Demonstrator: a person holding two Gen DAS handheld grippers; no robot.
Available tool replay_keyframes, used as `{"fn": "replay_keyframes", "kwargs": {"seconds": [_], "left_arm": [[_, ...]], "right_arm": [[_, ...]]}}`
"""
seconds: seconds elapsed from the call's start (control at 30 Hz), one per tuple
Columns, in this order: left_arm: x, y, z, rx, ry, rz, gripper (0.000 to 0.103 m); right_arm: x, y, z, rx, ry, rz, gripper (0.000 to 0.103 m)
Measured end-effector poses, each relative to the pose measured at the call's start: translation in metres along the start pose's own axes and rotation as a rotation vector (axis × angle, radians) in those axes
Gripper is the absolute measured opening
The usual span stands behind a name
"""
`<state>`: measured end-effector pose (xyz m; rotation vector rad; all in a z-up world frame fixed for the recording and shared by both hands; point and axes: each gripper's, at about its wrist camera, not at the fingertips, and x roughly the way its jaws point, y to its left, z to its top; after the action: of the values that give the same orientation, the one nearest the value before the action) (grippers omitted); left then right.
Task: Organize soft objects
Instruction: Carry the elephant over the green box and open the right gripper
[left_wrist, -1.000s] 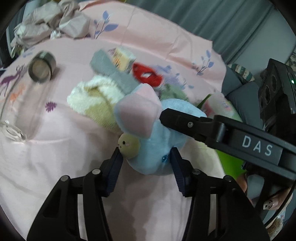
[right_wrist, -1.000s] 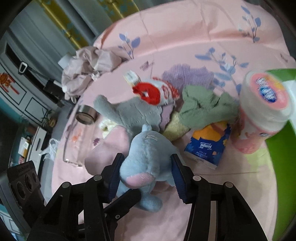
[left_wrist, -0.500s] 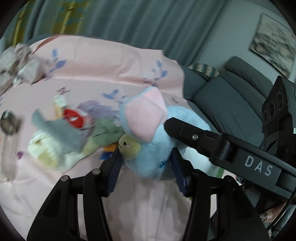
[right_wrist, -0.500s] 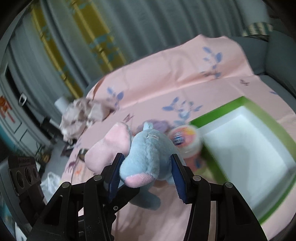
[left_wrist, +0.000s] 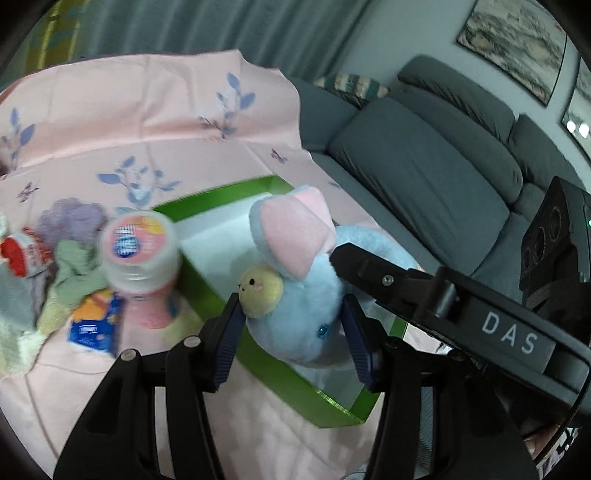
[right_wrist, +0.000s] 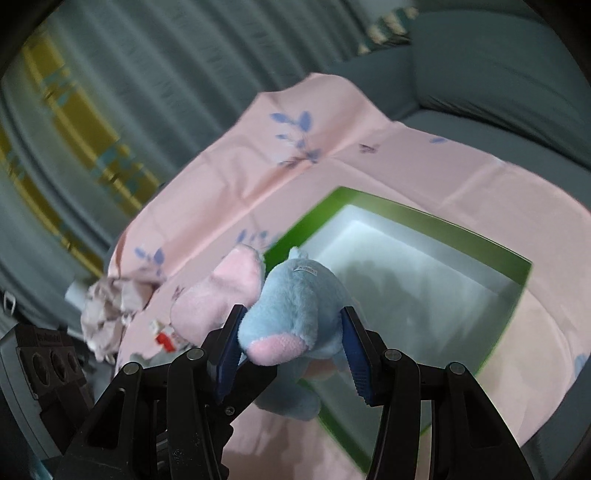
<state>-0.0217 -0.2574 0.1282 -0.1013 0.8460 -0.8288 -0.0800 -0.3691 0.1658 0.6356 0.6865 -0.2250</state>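
Note:
A blue plush elephant (left_wrist: 314, 295) with pink ears is held in the air by both grippers. My left gripper (left_wrist: 295, 332) is shut on its head end. My right gripper (right_wrist: 291, 339) is shut on its rear end (right_wrist: 295, 314). The plush hangs above the near edge of a green box (left_wrist: 280, 373) with a white inside, which also shows in the right wrist view (right_wrist: 436, 218). Other soft things lie left of the box: a green cloth (left_wrist: 74, 266), a purple cloth (left_wrist: 70, 218) and a pale yellow towel (left_wrist: 22, 339).
A pink-lidded tub (left_wrist: 140, 254), a blue tissue pack (left_wrist: 96, 325) and a red-white packet (left_wrist: 26, 254) lie beside the box on the pink sheet (left_wrist: 147, 122). A grey sofa (left_wrist: 424, 155) stands behind. Crumpled beige fabric (right_wrist: 110, 306) lies at the sheet's far edge.
Both grippers have lifted the plush elephant off the pile and carried it rightward to above the green box. The pile of cloths now lies to the left.

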Motion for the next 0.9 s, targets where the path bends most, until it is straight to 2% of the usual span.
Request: {"fn": "replay_keyframes", "kwargs": {"seconds": [0.23,0.4,0.43,0.5,0.6,0.7,0.8,0.9], "left_arm": [[0.039,-0.018,-0.005,0.029,0.068,0.004,0.052],[0.042,-0.014,-0.01,0.017,0.079,0.003,0.054],[0.04,-0.014,-0.01,0.021,0.075,-0.002,0.055],[0.033,-0.014,-0.009,0.029,0.054,-0.002,0.065],[0.016,-0.012,-0.007,0.044,0.01,0.018,0.077],[-0.007,-0.001,-0.007,0.027,-0.025,0.035,0.081],[-0.03,0.015,-0.009,-0.01,-0.058,0.061,0.087],[-0.052,0.036,-0.015,-0.059,-0.084,0.098,0.088]], "right_arm": [[0.01,-0.043,0.004,0.12,0.028,-0.059,0.053],[0.016,-0.055,0.004,0.156,0.047,-0.103,0.053],[0.016,-0.056,0.004,0.158,0.049,-0.116,0.053],[0.016,-0.053,0.003,0.143,0.057,-0.129,0.057],[0.012,-0.049,0.005,0.128,0.034,-0.116,0.07],[0.003,-0.039,0.005,0.102,0.001,-0.12,0.078],[0.0,-0.028,0.005,0.071,-0.011,-0.125,0.08],[0.0,-0.016,0.006,0.038,-0.019,-0.12,0.083]]}}
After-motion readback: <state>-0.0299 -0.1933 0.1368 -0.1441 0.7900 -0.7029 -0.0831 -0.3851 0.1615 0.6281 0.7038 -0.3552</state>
